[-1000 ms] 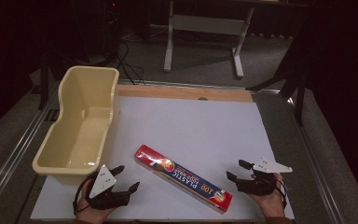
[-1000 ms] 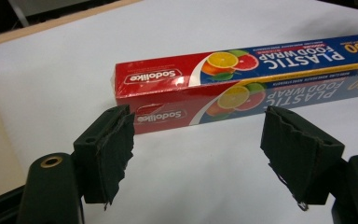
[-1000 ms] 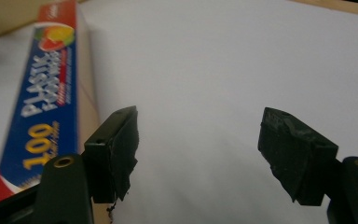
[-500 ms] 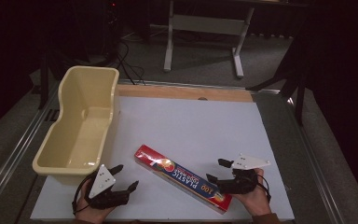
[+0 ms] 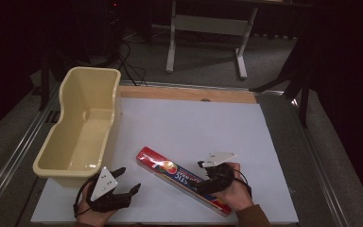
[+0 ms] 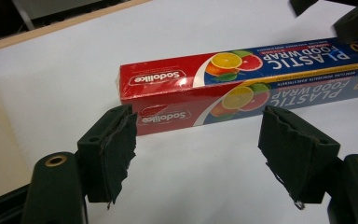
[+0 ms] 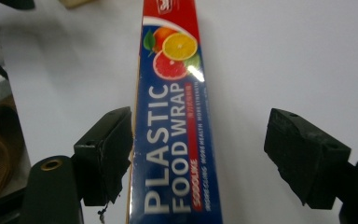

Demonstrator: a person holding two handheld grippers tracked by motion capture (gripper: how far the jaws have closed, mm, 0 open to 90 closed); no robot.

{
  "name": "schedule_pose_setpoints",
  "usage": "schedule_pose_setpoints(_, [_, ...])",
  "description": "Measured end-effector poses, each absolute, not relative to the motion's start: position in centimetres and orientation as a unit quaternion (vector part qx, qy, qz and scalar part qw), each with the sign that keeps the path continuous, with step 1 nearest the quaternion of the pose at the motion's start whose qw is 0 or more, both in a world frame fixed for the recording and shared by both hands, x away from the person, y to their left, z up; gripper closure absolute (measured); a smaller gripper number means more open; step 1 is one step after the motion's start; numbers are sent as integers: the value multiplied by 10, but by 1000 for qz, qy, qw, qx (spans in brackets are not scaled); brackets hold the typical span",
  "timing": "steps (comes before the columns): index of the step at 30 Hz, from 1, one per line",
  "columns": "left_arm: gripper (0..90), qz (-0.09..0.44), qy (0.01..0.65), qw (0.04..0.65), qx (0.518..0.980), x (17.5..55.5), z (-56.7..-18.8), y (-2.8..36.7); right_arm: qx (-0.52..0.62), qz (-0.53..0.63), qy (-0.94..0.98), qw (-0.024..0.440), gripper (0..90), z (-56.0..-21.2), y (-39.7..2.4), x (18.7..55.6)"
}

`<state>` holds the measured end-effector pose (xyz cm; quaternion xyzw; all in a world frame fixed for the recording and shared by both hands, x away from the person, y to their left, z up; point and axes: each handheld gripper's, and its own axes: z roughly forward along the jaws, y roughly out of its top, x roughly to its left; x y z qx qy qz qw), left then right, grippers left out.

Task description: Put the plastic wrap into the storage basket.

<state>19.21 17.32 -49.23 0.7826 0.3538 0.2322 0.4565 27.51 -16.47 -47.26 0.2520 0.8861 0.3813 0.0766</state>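
Observation:
A long red and blue box of plastic food wrap (image 5: pixel 182 177) lies diagonally on the white table top (image 5: pixel 194 123), near its front edge. My right gripper (image 5: pixel 199 176) is open over the box's near half. In the right gripper view the box (image 7: pixel 177 121) runs between the jaws, close to the left one, with a gap on the right. My left gripper (image 5: pixel 128 179) rests open just left of the box's red end. The box (image 6: pixel 242 79) lies just beyond its spread jaws in the left gripper view, where my left gripper (image 6: pixel 198 149) holds nothing.
A cream plastic tub (image 5: pixel 71 94) stands empty along the left side of the table, just behind my left hand. A wooden strip (image 5: pixel 184 93) borders the table's far edge. A metal stand (image 5: pixel 203 28) is on the floor beyond it.
My right gripper has moved left from the bare table beside the box to straddle the box's near half. The left gripper and the box have stayed put.

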Motion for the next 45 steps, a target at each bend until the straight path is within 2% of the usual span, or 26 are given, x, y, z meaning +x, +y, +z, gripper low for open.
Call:
schedule_pose_setpoints(8, [280, 232, 355, 458, 782, 192, -492, 173, 234, 331, 912, 57, 202, -484, -140, 281])
schedule_pose_setpoints(13, [281, 231, 354, 458, 782, 192, -492, 173, 219, 292, 929, 60, 200, -493, -125, 283])
schedule_pose_setpoints(20, [287, 231, 351, 455, 785, 192, -492, 172, 221, 247, 941, 67, 286, -501, -113, 287])
schedule_pose_setpoints(23, [288, 232, 353, 455, 784, 192, -492, 173, 223, 245, 942, 59, 367, -500, -113, 287])
schedule_pose_setpoints(28, [288, 233, 355, 455, 783, 191, -492, 173, 239, 244, 938, 57, 382, -498, -119, 290])
schedule_pose_setpoints(34, [289, 234, 357, 456, 781, 191, -492, 174, 270, 222, 933, 80, 382, -497, -139, 297])
schedule_pose_setpoints(45, [301, 236, 359, 452, 782, 192, -493, 173, 403, 199, 886, 114, 382, -494, -224, 324])
